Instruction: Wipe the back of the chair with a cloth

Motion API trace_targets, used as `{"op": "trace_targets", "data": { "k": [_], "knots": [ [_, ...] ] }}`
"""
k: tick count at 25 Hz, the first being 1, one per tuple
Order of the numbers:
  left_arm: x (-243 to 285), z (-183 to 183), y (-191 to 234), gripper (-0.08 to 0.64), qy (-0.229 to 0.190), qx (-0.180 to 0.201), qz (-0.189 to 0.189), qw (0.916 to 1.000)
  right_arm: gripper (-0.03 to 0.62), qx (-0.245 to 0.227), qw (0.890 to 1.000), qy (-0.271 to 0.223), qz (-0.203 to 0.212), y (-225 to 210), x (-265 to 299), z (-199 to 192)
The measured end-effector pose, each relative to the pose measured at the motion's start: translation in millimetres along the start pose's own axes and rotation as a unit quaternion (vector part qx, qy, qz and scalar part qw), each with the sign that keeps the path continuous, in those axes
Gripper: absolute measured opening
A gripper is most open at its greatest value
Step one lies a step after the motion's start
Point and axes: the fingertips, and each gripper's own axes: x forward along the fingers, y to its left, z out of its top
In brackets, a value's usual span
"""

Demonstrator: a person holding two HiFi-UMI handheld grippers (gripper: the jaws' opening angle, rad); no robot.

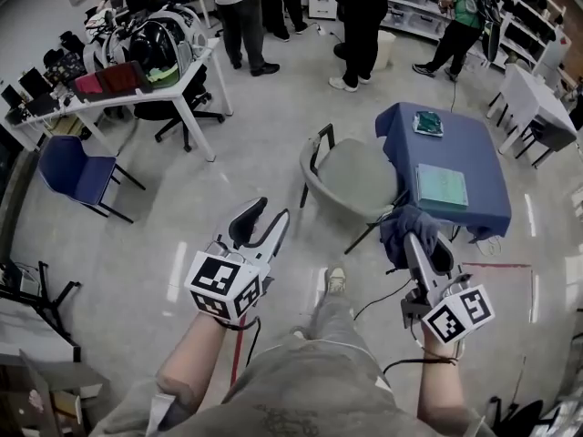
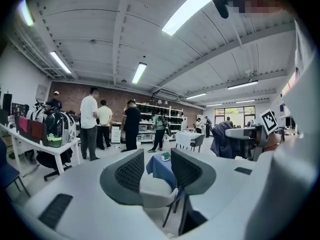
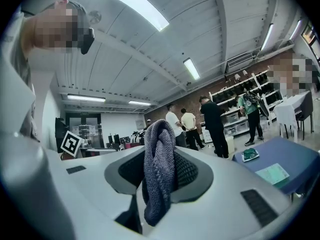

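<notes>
In right gripper view: R claw pinching cloth.

Left tongs: dark ribbed pads apart, nothing between them. Grey chair and blue-covered table seen through gap, farther off. Small green item on that table. Right tongs at right side, cloth bunched at tip, marker cube behind. White table at left, bags on it. Several people stand in background near shelves, strip lights on ceiling
</notes>
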Motion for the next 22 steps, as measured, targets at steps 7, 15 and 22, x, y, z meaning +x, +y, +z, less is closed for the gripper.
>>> {"op": "trace_targets", "data": {
  "k": [7,15,22],
  "knots": [
    [77.6,-10.4,37.2,0.172,0.032,-0.021,0.015,0.9991,0.137,0.016,1.000,0.020,0.005,-75.6,68.9,-11.3],
    [181.0,-28.4,86.5,0.172,0.082,-0.051,0.038,0.9946,0.137,0.024,0.997,0.057,0.038,-164.7,177.8,-14.0],
    [259.6,-40.4,132.7,0.172,0.122,-0.082,0.063,0.9870,0.138,0.028,0.993,0.084,0.078,-219.1,268.4,-15.3]
  ]
}}
